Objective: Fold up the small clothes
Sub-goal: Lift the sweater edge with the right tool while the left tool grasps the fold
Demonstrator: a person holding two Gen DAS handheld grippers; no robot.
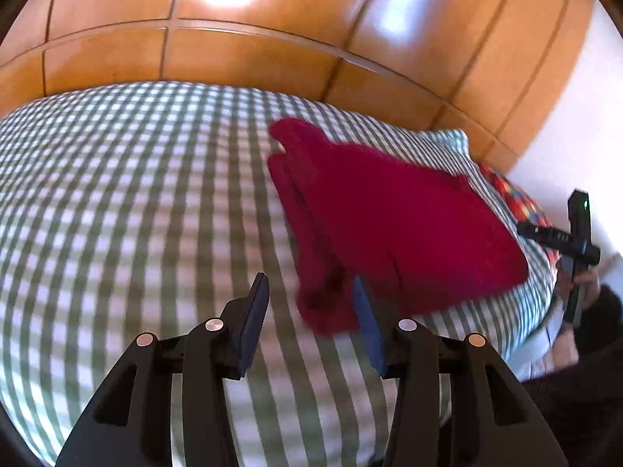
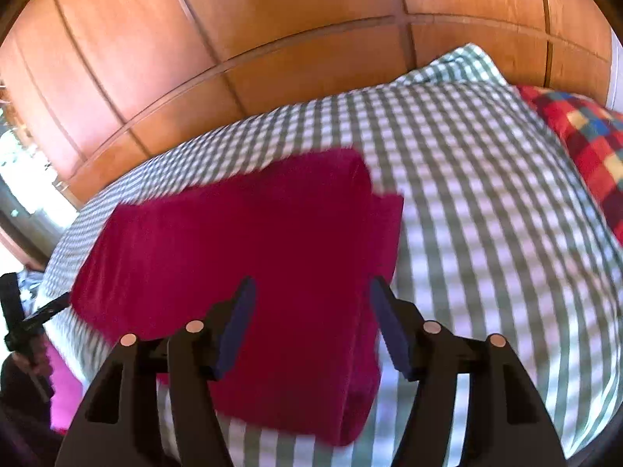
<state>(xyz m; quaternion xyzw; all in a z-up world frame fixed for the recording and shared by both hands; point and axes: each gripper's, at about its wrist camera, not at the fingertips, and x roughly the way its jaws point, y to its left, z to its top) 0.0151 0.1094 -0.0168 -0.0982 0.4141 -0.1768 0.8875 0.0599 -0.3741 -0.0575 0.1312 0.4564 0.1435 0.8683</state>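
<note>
A dark red garment [image 1: 389, 225] lies folded on the green-and-white checked bed cover [image 1: 136, 194]. My left gripper [image 1: 311, 284] is open and empty, above the cover by the garment's near left corner. In the right wrist view the garment [image 2: 253, 253] fills the middle. My right gripper [image 2: 311, 288] is open and empty, just above the garment's near right part. The right gripper also shows at the right edge of the left wrist view [image 1: 560, 241]. The left gripper shows at the left edge of the right wrist view [image 2: 27, 319].
Wooden wardrobe panels [image 1: 272, 19] stand behind the bed. A red multicoloured checked cushion [image 2: 584, 148] lies at the right end of the bed. Something bright pink [image 2: 64, 393] lies at the bed's near left edge. A white wall [image 1: 576, 116] is at the right.
</note>
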